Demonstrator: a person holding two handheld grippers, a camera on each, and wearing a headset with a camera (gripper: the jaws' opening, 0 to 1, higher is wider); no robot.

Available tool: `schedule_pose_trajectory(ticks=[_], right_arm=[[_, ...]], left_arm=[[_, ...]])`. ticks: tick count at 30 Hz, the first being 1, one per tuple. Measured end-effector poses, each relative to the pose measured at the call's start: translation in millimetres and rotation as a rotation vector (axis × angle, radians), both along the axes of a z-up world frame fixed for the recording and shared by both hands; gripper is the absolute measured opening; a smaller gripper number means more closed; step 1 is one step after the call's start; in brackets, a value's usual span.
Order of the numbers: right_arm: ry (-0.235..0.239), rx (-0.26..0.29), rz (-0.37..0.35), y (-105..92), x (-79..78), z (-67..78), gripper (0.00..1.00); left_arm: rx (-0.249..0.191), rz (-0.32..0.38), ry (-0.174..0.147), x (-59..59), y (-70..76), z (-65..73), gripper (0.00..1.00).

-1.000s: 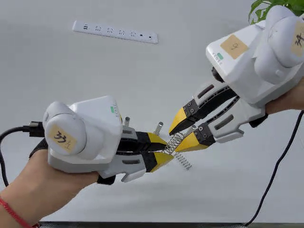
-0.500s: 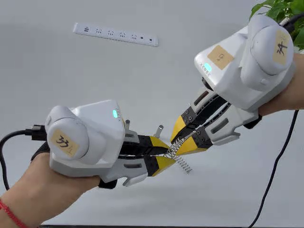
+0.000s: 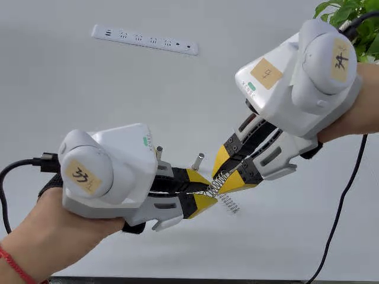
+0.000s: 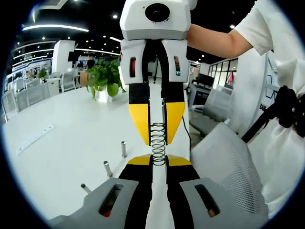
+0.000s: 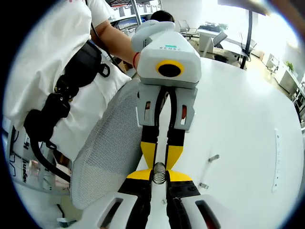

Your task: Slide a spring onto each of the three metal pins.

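Note:
A thin steel spring [image 3: 215, 184] is held in the air between both grippers. My left gripper [image 3: 208, 193] reaches in from the lower left and is shut on one end of the spring [image 4: 158, 143]. My right gripper [image 3: 230, 175] comes down from the upper right, and its yellow fingers [image 4: 139, 121] press the spring's other end [image 5: 159, 173]. Two metal pins [image 3: 197, 161] [image 3: 159, 152] stand on the white table just behind the left gripper. Three pins [image 4: 123, 149] stand in a row in the left gripper view. A second spring [image 3: 230, 203] lies on the table under the tips.
A white power strip [image 3: 144, 40] lies at the back of the table. A green plant [image 3: 349, 12] stands at the far right corner. A black cable [image 3: 340, 213] hangs from the right gripper. A mesh chair [image 5: 109, 143] stands behind the person.
The right gripper has come down and to the left, and its jaws have closed from wide open onto the spring. The left gripper has kept its hold and hardly moved.

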State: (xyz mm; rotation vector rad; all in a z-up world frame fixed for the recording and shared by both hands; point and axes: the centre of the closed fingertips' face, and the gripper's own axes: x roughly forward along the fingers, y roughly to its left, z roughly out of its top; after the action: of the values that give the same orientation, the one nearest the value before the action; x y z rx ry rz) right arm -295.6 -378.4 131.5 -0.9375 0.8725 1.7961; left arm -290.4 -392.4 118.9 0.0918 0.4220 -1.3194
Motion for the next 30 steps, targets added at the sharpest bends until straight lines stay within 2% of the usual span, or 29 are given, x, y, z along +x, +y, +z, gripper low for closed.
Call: schedule_pose_trajectory(ticks=[24,30], right_arm=[[0.000,0.003,-0.010,2.4,3.9,-5.7,0.07],[-0.008,0.012,0.009,4.2,3.0,-5.8,0.08]], left_arm=[[-0.013,0.024,0.010,5.0,2.7,-1.6,0.07],[-0.013,0.021,0.011,4.3,2.9,-2.4,0.07]])
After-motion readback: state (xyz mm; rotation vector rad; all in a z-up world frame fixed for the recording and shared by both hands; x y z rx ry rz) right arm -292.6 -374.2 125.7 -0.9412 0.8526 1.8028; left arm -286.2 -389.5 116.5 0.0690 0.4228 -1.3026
